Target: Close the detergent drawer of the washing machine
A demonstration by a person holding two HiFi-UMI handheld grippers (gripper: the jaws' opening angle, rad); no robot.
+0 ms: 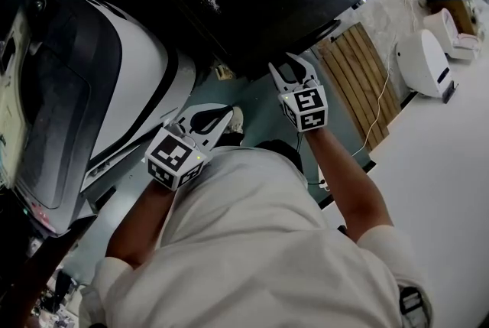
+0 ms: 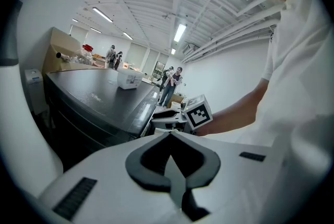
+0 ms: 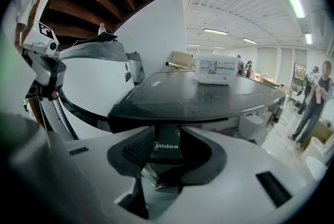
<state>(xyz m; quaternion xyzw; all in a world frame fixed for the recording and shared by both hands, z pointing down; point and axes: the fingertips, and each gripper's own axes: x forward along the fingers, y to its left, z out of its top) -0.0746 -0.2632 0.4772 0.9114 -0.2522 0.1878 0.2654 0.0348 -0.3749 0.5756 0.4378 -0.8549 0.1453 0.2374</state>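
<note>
Finding: one brand mark is legible. "Midea" stands in white letters on the dark front panel (image 3: 166, 154) below the glossy dark top (image 3: 198, 95), and is read in the right gripper view through the gap between the jaws.

The white box (image 3: 217, 70) standing on that top carries a printed label with blue patches. Its wording is too small to read.

The left cube (image 1: 174, 158) and the right cube (image 1: 306, 106) bear black-and-white square markers. These are coded patterns with no letters or numbers.

Washing machine (image 3: 198, 95): blk glossy top, Midea badge on front.
</note>
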